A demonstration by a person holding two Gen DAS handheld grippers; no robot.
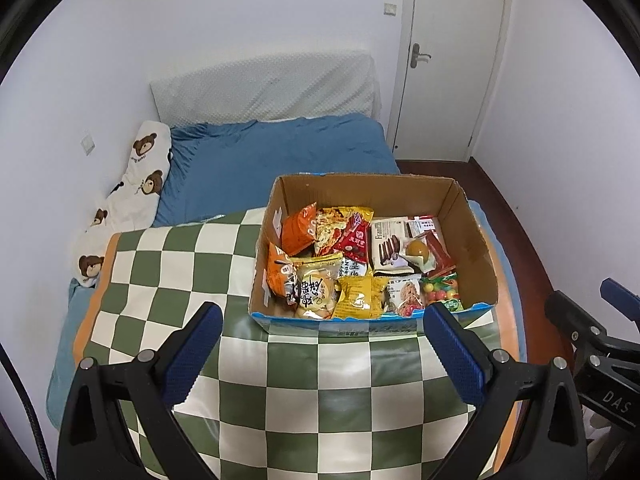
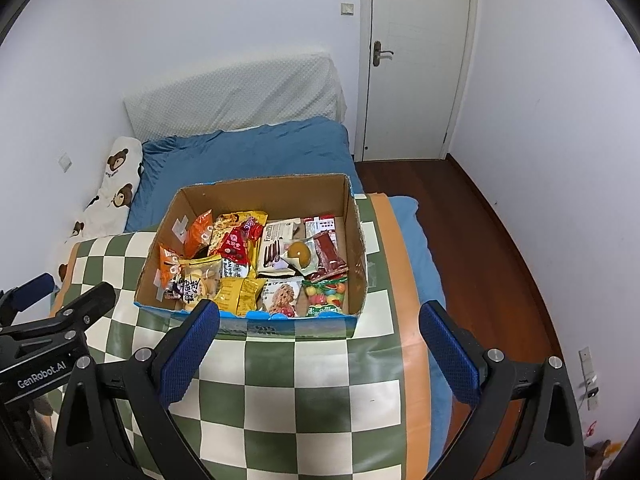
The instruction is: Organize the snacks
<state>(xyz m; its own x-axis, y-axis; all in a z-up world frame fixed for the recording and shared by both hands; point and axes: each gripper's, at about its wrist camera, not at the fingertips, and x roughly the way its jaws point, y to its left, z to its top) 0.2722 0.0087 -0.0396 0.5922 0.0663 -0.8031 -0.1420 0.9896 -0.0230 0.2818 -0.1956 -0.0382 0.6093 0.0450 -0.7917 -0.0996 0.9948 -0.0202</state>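
An open cardboard box [image 1: 476,248] [image 2: 356,248] sits on a green-and-white checked cloth [image 1: 280,400] [image 2: 304,392]. Inside lie several snack packs: orange chip bags [image 1: 298,232] [image 2: 198,232], a yellow pack [image 1: 358,296] [image 2: 240,294], a chocolate biscuit box [image 1: 388,246] [image 2: 274,250], a bag of coloured candy balls [image 1: 442,288] [image 2: 326,296]. My left gripper [image 1: 322,312] is open just before the box's near wall, holding nothing. My right gripper [image 2: 320,310] is open too, empty, at the same near wall. Each gripper shows at the edge of the other's view.
The cloth covers the foot of a bed with a blue sheet [image 1: 280,148] [image 2: 248,152]. A bear-print pillow [image 1: 136,192] [image 2: 116,188] lies along the left wall. A white door [image 1: 452,56] [image 2: 416,56] and dark wood floor [image 2: 480,240] are on the right.
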